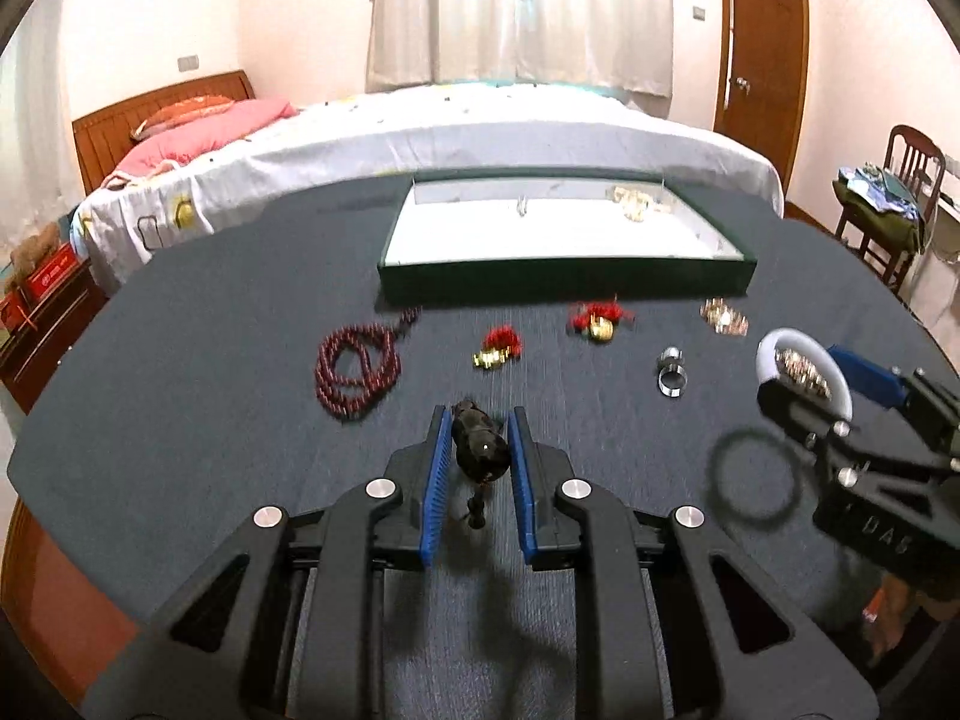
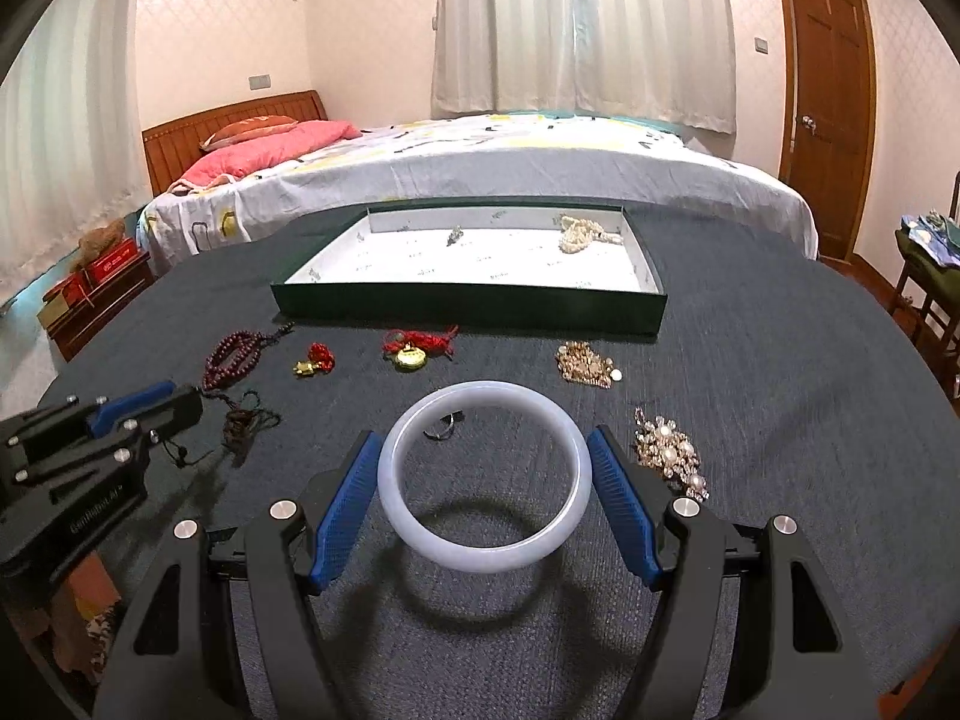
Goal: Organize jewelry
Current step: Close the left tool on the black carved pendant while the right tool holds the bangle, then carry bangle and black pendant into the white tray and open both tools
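My left gripper (image 1: 478, 420) is shut on a dark bead bracelet (image 1: 477, 450) with a tassel hanging down, held above the cloth; it also shows in the right wrist view (image 2: 243, 423). My right gripper (image 2: 483, 444) is shut on a white jade bangle (image 2: 483, 561), lifted so its ring shadow falls on the cloth; the bangle also shows in the left wrist view (image 1: 774, 341). A green tray (image 2: 468, 303) with a white floor stands at the back, holding a pearl piece (image 2: 579, 234) and a small silver piece (image 2: 454, 235).
On the dark cloth lie a red bead necklace (image 1: 354, 372), two red-and-gold charms (image 1: 498, 348) (image 1: 600, 321), a gold brooch (image 2: 585, 365), a pearl brooch (image 2: 672, 456) and silver rings (image 1: 671, 371). A bed stands behind the table, a chair (image 1: 888, 204) at right.
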